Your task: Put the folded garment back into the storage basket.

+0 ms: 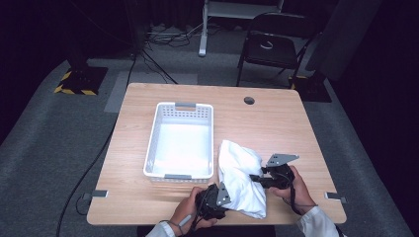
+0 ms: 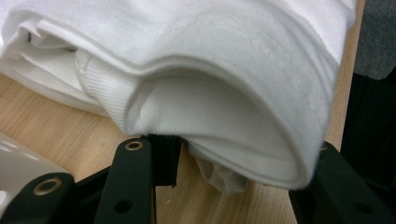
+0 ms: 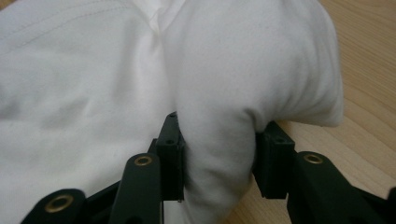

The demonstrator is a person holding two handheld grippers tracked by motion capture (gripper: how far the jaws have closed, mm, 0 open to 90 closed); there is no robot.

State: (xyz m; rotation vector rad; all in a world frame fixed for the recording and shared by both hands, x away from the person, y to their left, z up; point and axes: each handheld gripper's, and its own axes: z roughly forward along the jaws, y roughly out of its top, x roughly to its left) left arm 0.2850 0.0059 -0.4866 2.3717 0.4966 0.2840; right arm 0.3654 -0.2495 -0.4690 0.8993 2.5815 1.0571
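White garment (image 1: 240,177): folded on the wooden table (image 1: 276,123), right of the basket (image 1: 181,140).
Left gripper (image 2: 233,161): jaws pinch its near-left folded edge.
Right gripper (image 3: 218,156): jaws bunch its right fold.
High view: 2 hands flanking it.

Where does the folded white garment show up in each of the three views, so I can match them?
High view: white garment lies on the table, right of the white basket, between both grippers.
Left gripper view: its folded edge spans the upper frame, between the jaws.
Right gripper view: a bunched fold sits between the jaws.
Shared landmark: the wooden tabletop.
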